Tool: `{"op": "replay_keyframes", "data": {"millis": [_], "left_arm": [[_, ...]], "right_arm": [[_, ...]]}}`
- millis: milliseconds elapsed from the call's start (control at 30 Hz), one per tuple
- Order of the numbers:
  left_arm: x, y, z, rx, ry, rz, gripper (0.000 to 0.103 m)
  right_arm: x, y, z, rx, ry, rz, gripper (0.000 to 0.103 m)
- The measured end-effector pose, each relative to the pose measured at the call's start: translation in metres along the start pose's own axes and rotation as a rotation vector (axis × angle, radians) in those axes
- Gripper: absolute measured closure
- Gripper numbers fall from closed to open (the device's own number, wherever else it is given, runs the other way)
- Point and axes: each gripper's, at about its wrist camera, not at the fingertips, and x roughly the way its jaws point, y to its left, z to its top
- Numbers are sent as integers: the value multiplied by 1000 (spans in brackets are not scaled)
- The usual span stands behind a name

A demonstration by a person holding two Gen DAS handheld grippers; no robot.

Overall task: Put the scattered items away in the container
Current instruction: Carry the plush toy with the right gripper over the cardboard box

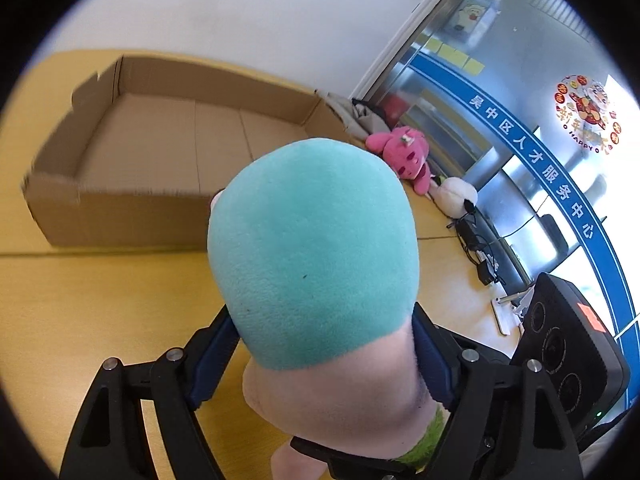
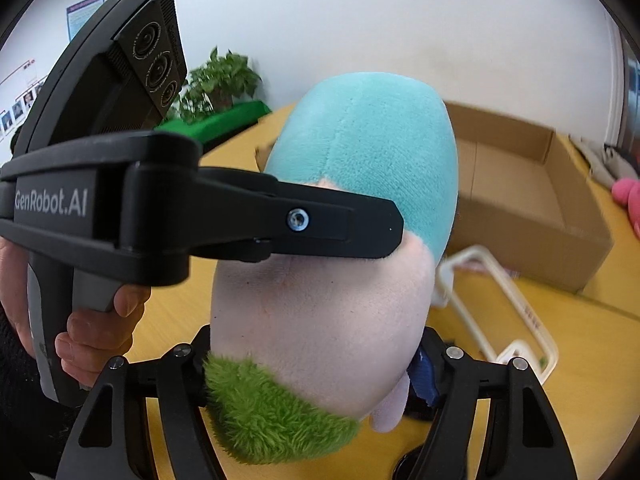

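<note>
A large plush toy (image 1: 312, 248) with a teal top, a pale pink body and a green fuzzy patch fills both views. My left gripper (image 1: 324, 320) is shut on it, its blue pads (image 1: 430, 356) pressed into the pink sides. From the right wrist view the same toy (image 2: 360, 160) sits between my right gripper (image 2: 316, 360) fingers, which are shut on its lower end. The left gripper's black finger (image 2: 340, 220) crosses the toy's side. Behind the toy lies an open, shallow cardboard box (image 1: 120, 216), with nothing visible inside; the box (image 2: 532, 224) shows at right.
A pink plush (image 1: 404, 152) and a white plush (image 1: 456, 196) lie on the yellow table by the glass wall, with cables (image 1: 480, 248) beside them. A white plastic frame (image 2: 500, 304) lies before the box. A person's hand (image 2: 100, 332) grips the left handle. A potted plant (image 2: 220, 80) stands behind.
</note>
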Motion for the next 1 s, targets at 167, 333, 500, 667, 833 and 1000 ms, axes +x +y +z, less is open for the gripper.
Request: {"op": "replay_keyframes", "data": {"millis": [167,333,500,667,833,1000], "left_arm": [[-13,-13,27,61,-35,22,22],[-29,-20,68,102,-98,16,22],[-57,-32,133,167,-154,42,22],[-82,-45,206,244,-188,98,22],[-89,-40,265,264,-198,124,22],[-68,-10,305,243,-162,152,22]], "right_arm": [[-11,-5,30,-14,-39,-1,26],[-22,-11,79,-49,-82,-16,26],[-34,-20,151,-64,-136,-5,26],[-41,-34,224,-44,-175,23,26],[-31,-48,281,-49,-174,16,26],[-16,-89,297,1,-132,53,26]]}}
